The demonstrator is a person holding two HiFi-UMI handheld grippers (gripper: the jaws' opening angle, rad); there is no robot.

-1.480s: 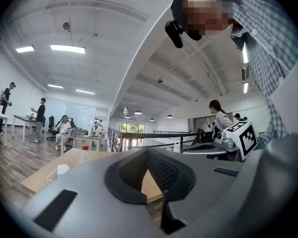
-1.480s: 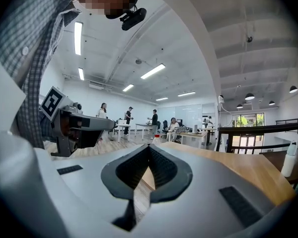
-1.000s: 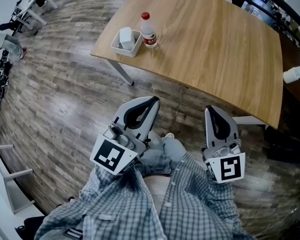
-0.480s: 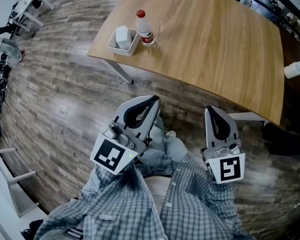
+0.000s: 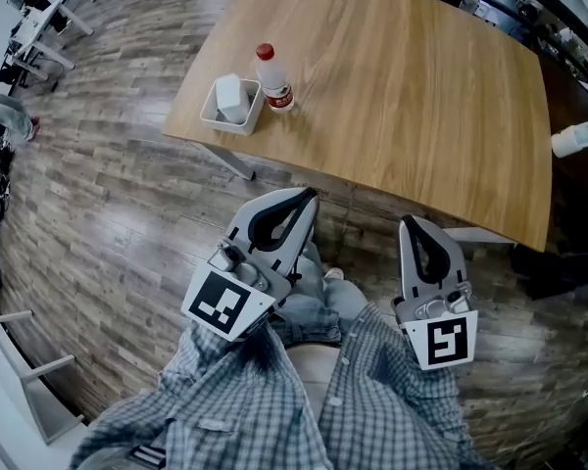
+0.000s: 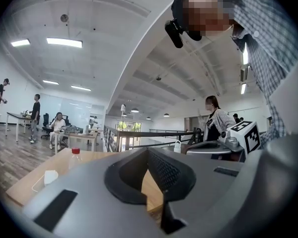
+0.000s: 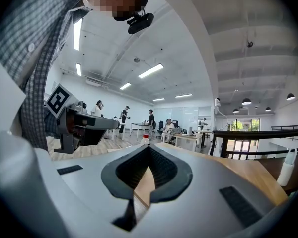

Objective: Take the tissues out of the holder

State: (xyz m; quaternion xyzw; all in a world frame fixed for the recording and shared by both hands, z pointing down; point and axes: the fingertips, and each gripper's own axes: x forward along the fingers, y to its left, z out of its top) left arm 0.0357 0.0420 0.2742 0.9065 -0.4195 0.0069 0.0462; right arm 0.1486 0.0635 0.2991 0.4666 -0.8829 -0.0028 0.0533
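A white tissue holder [image 5: 209, 116] stands on the near left corner of the wooden table [image 5: 402, 76], with a white wad of tissues [image 5: 229, 93] standing up in it. Beside it is a clear bottle [image 5: 271, 78] with a red cap. My left gripper [image 5: 309, 197] and right gripper [image 5: 409, 224] are held level over the floor, short of the table's near edge, both shut and empty. In the left gripper view the holder [image 6: 45, 178] and bottle [image 6: 75, 157] show far off to the left of the shut left gripper [image 6: 148, 150]. The right gripper [image 7: 149, 147] points at the table, with the bottle [image 7: 146, 138] just above its tips.
A white mug-like object [image 5: 574, 140] lies beyond the table's right edge. Wood-plank floor lies between me and the table. White desks [image 5: 49, 42] stand at the far left. Several people [image 7: 150, 119] stand or sit in the background hall, and a railing [image 7: 258, 133] runs at the right.
In the head view the table, holder and bottle have slid up and to the left. Both grippers stay shut at about the same spots in the frame.
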